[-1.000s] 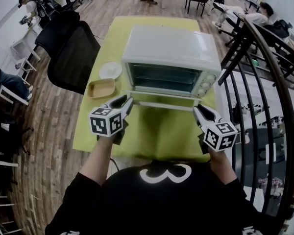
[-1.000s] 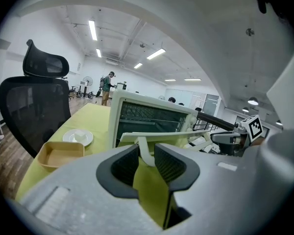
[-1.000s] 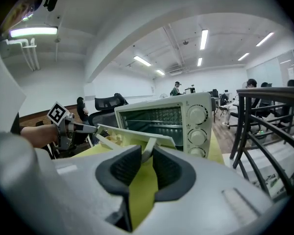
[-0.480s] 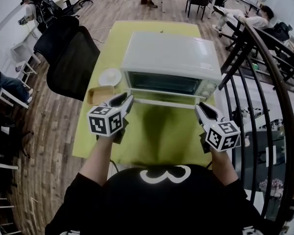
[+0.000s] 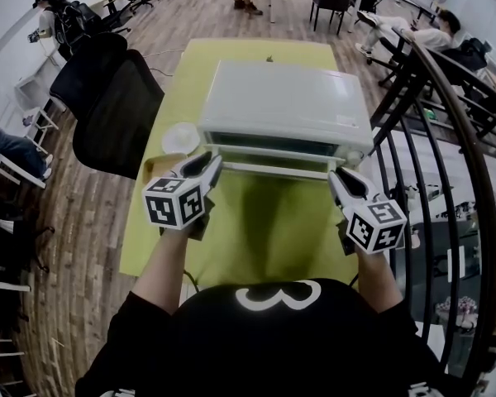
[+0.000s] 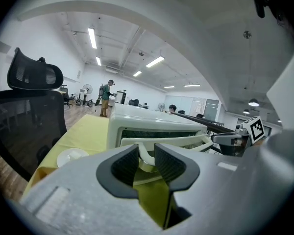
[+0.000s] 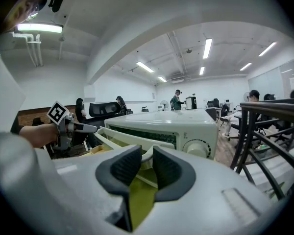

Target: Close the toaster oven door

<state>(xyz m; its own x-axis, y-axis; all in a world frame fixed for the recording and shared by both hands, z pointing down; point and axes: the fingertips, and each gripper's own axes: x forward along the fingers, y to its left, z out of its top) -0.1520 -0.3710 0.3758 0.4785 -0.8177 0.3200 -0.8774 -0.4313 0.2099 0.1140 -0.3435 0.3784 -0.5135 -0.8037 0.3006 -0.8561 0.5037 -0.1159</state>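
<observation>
White enamel all over, the toaster oven (image 5: 285, 98) sits toward the far end of the yellow-green tabletop (image 5: 264, 230), its front facing the person. Its door (image 5: 269, 157) hangs part-way open, tilted out from the oven mouth. The door's handle (image 5: 273, 172) is the thing to watch. Its long axis runs straight across from one hand to the other, parallel to the oven front. The left tongs (image 5: 208, 165) are clenched on its left end and the right tongs (image 5: 339, 179) on its right end. In each gripper view the curved white end of the bar sits between the ribbed pads, which look closed onto it. Neither hand is nearer, since they grip the bar symmetrically with the oven directly ahead of both and slightly above the tips. I'd say closing comes down to carrying that bar forward and up toward the oven's top front edge. Both ends need to stay level so the door swings squarely on its bottom hinge. A small white plate (image 5: 180, 137) lies on the tabletop just left of the oven, clear of the door's swing.
</observation>
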